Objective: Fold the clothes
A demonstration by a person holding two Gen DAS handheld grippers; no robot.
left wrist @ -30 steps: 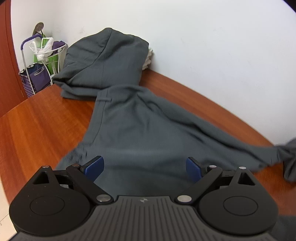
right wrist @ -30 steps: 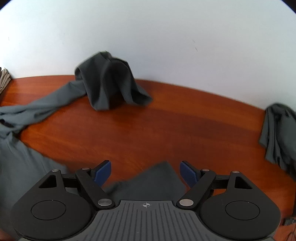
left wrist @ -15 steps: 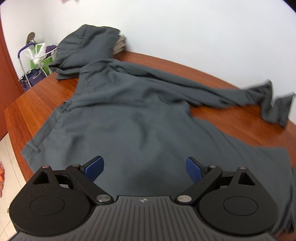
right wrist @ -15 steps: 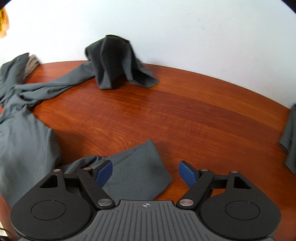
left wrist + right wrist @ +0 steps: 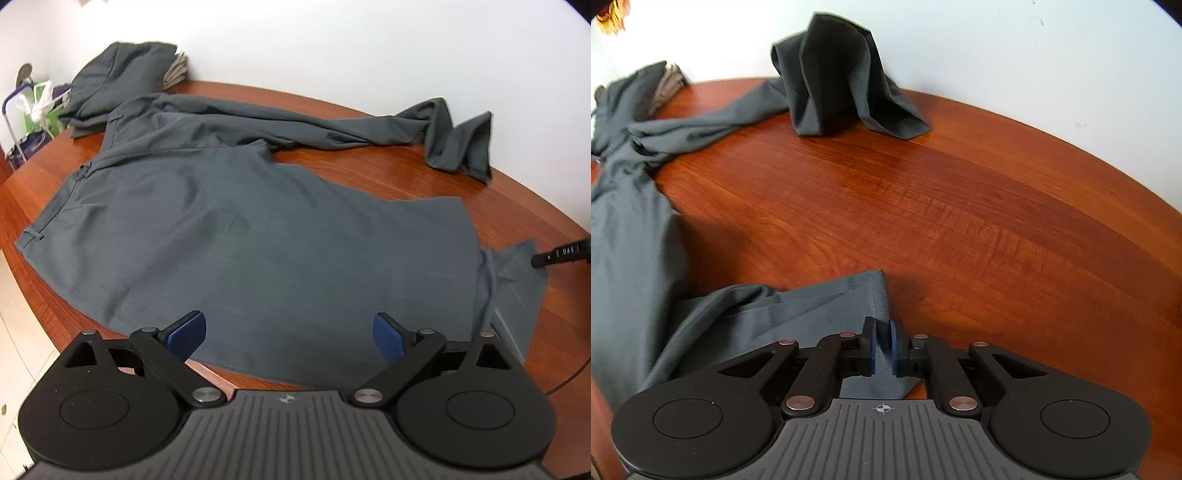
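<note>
Two grippers work over grey trousers (image 5: pixel 258 229) spread flat on a wooden table (image 5: pixel 960 206). The right gripper (image 5: pixel 882 345) has just closed its jaws, and its blue pads now pinch the hem corner of one trouser leg at 6 o'clock in the right wrist view. The other leg runs toward 11 o'clock, its end bunched against the white wall (image 5: pixel 997 44). The left gripper (image 5: pixel 289 332) hangs with its jaws wide apart above the near edge of the cloth, touching nothing. A pile of folded clothes (image 5: pixel 122 74) sits at 10 o'clock in the left view, beside the waistband end.
</note>
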